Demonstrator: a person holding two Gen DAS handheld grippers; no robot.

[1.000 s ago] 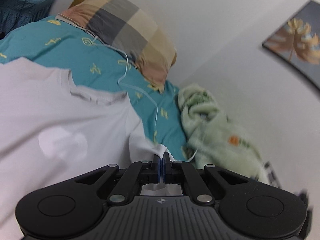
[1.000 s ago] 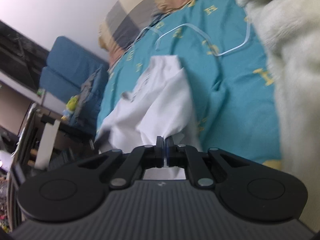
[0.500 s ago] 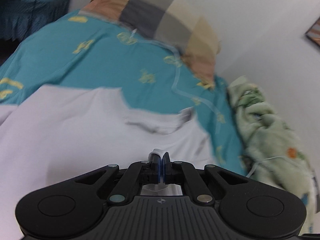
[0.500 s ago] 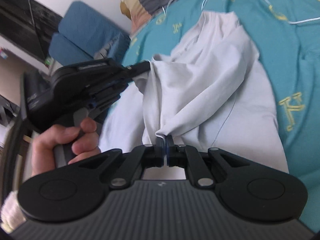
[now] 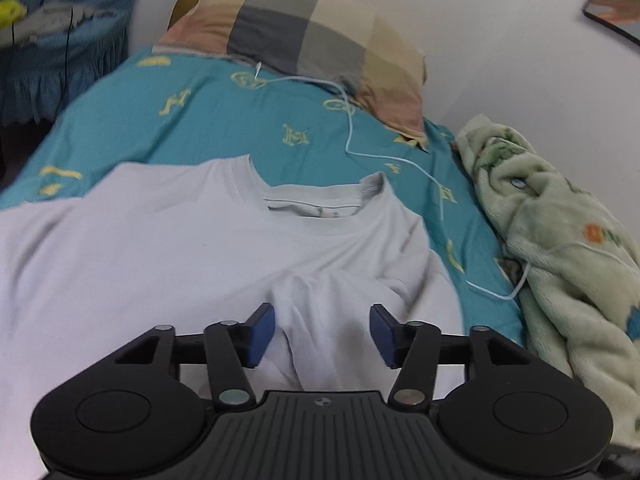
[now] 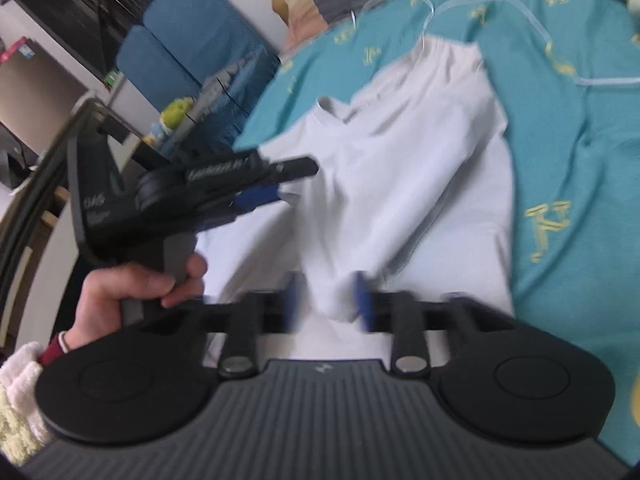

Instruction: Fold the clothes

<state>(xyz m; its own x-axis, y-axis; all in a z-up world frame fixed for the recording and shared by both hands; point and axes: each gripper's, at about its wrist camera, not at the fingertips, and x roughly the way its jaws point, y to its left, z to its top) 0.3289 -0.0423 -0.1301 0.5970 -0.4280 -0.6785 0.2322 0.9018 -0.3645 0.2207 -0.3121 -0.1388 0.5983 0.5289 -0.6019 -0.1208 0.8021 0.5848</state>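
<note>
A: Where's the white T-shirt [image 5: 224, 240]?

B: Spread on the teal bed [image 5: 208, 120], collar toward the pillow [image 5: 304, 32], so its long axis runs straight away from both grippers.

A: And the grippers?

B: The left gripper [image 5: 322, 330] stands wide, straddling a bunched ridge of cloth. The right gripper [image 6: 326, 296] is parted too, gripping nothing, a fold between its fingers.

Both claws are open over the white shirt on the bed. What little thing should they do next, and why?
Probably lift both claws up and away a little, then reach for a sleeve or side edge. The left claw and right claw are both open, gripping nothing, and the white T-shirt lies spread on the teal bedsheet, collar toward the pillow. A bunched ridge sits between the claws, so smoothing may come first.
</note>
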